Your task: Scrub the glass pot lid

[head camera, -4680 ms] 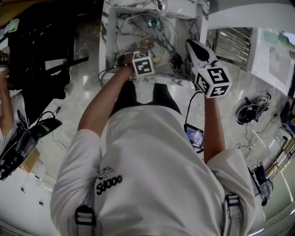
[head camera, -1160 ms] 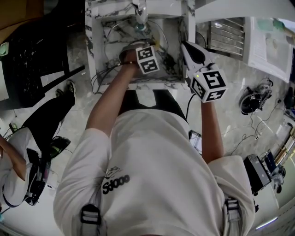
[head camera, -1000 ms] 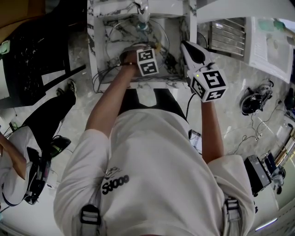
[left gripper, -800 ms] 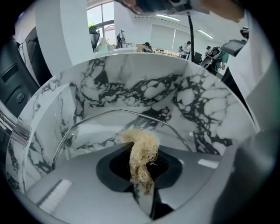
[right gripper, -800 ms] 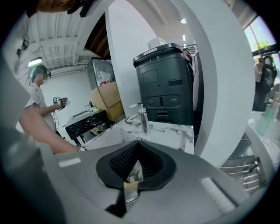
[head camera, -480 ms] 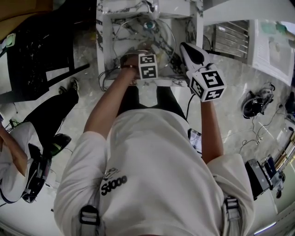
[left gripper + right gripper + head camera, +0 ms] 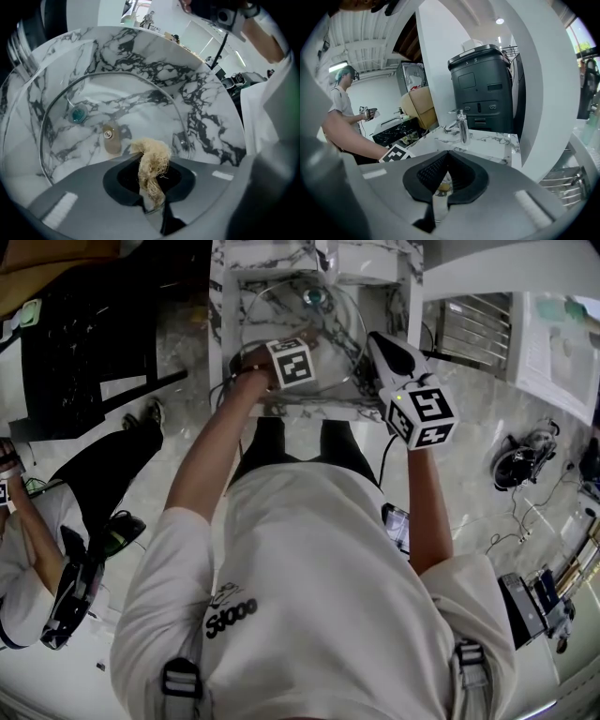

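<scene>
1. Pale glossy floor (image 7: 469,427) is spreading all around, catching reflections.
2. Dark grey cabinet (image 7: 485,89) is standing beside a white wall (image 7: 436,61).
3. Ceiling lamp (image 7: 500,21) is shining overhead; black table (image 7: 84,334) is sitting left.

Printed in black on the white shirt (image 7: 309,549): a small looping emblem above characters reading roughly "Sd000", the second one unclear. Only black-and-white square patterns, no letters, on the marker cubes (image 7: 291,363). Print on the paper sheet (image 7: 561,338) at far right too small to read.
</scene>
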